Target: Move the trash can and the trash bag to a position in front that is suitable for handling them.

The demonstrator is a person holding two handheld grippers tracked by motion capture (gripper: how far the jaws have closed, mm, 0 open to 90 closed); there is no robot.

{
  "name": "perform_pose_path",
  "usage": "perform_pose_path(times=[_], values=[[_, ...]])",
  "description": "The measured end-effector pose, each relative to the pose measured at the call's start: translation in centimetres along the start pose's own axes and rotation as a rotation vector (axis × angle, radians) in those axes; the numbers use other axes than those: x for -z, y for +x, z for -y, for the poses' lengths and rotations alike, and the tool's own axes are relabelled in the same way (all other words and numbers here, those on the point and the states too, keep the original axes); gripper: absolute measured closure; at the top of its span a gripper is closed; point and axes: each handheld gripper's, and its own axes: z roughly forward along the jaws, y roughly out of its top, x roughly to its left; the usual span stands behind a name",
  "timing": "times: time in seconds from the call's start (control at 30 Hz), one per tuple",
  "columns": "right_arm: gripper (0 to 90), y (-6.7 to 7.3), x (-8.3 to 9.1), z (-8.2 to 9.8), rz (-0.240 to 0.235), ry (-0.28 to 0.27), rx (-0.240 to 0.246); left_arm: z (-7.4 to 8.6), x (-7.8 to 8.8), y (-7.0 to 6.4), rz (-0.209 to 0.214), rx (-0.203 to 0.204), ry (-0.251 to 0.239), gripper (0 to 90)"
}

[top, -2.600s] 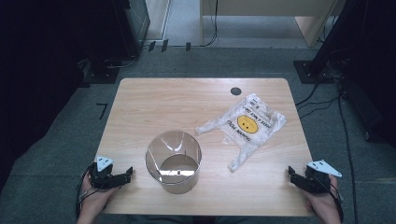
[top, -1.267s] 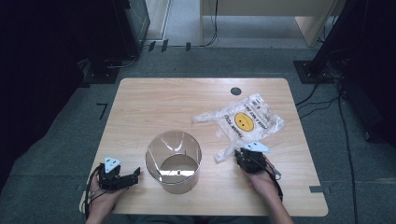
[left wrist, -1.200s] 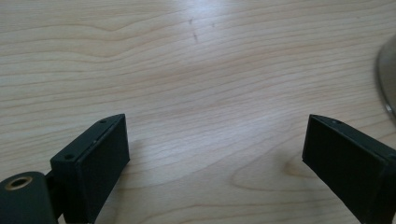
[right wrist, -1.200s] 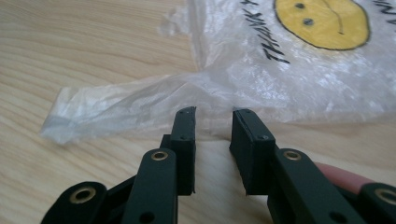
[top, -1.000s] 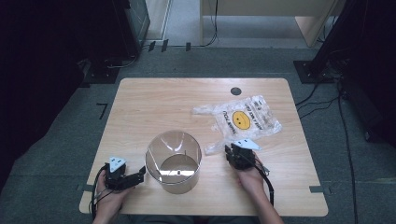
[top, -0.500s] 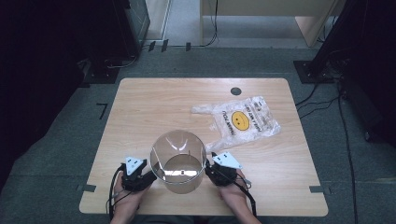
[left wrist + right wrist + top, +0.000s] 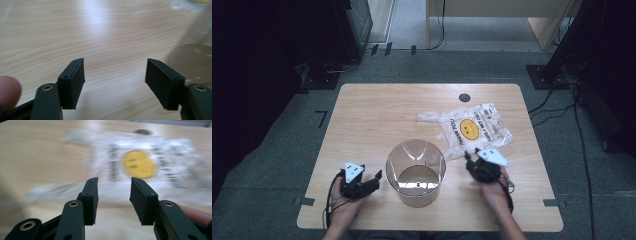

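Wooden table (image 7: 362, 120), grey carpet floor (image 7: 277, 165), dark surroundings

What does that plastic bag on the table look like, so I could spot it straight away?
Start at the wooden table and look toward its far right part, beyond the clear round tub near the front edge. There lies the plastic bag, flat, crinkled and see-through. Its yellow smiley face with dark print around it sets it apart from the plain tub; the right claw is at its near edge.

Table brightly lit, surroundings dark; right gripper view motion-blurred.
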Motion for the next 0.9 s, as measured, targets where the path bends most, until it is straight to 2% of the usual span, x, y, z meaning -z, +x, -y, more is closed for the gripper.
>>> perform_pose_path(times=[0.03, 0.07, 0.1, 0.17, 0.2, 0.23, 0.27, 0.3, 0.33, 0.4, 0.5, 0.57, 0.67, 0.83, 0.87, 0.9], values=[[58.6, 0.0, 0.0, 0.0, 0.0, 0.0, 0.0, 0.0, 0.0, 0.0, 0.0, 0.0, 0.0, 28.2], [56.7, -2.3, -0.7, -0.6, 0.081, -0.002, -0.001, 0.5, -0.1, 1.3, -0.033, 0.008, 0.013, 27.4], [56.7, -2.3, -0.7, -0.6, 0.081, -0.002, -0.001, 0.5, -0.1, 1.3, -0.033, 0.008, 0.013, 26.3], [55.1, -4.6, -1.5, -1.1, 0.182, 0.012, 0.014, 1.0, -0.2, 2.3, -0.045, 0.009, 0.026, 25.4], [57.8, -7.0, -2.4, -1.4, 0.274, 0.029, -0.023, 1.1, -0.2, 3.0, -0.04, 0.044, 0.05, 24.2], [57.8, -7.0, -2.4, -1.4, 0.274, 0.029, -0.023, 1.1, -0.2, 3.0, -0.04, 0.044, 0.05, 23.8], [60.8, -8.2, -2.8, -1.5, 0.298, 0.04, -0.067, 1.1, -0.1, 3.3, -0.039, 0.06, 0.043, 23.8], [64.0, -10.2, -3.6, -1.4, 0.322, 0.056, -0.138, 1.1, -0.2, 3.7, -0.054, 0.069, 0.05, 23.8], [64.0, -10.2, -3.6, -1.4, 0.322, 0.056, -0.138, 1.1, -0.2, 3.7, -0.054, 0.069, 0.05, 23.8], [66.9, -11.5, -4.3, -1.3, 0.341, 0.077, -0.177, 1.1, -0.1, 3.8, -0.058, 0.072, 0.053, 23.7], [70.7, -12.8, -5.0, -1.2, 0.339, 0.086, -0.219, 1.2, -0.2, 3.4, -0.087, 0.035, 0.067, 23.7], [73.8, -13.6, -5.7, -1.0, 0.327, 0.125, -0.237, 1.2, -0.3, 2.9, -0.106, -0.003, 0.084, 21.3], [75.7, -13.7, -6.1, -0.7, 0.306, 0.15, -0.24, 1.2, -0.3, 2.8, -0.104, -0.007, 0.086, 21.0], [90.0, -13.1, -6.4, -0.6, 0.287, 0.179, -0.173, 1.2, -0.3, 2.8, -0.101, -0.009, 0.088, 20.4], [90.0, -12.9, -6.4, -0.6, 0.292, 0.186, -0.16, 1.2, -0.3, 2.8, -0.101, -0.009, 0.088, 20.4], [90.0, -12.7, -6.3, -0.5, 0.278, 0.189, -0.14, 1.2, -0.3, 2.8, -0.1, -0.009, 0.088, 20.1]])
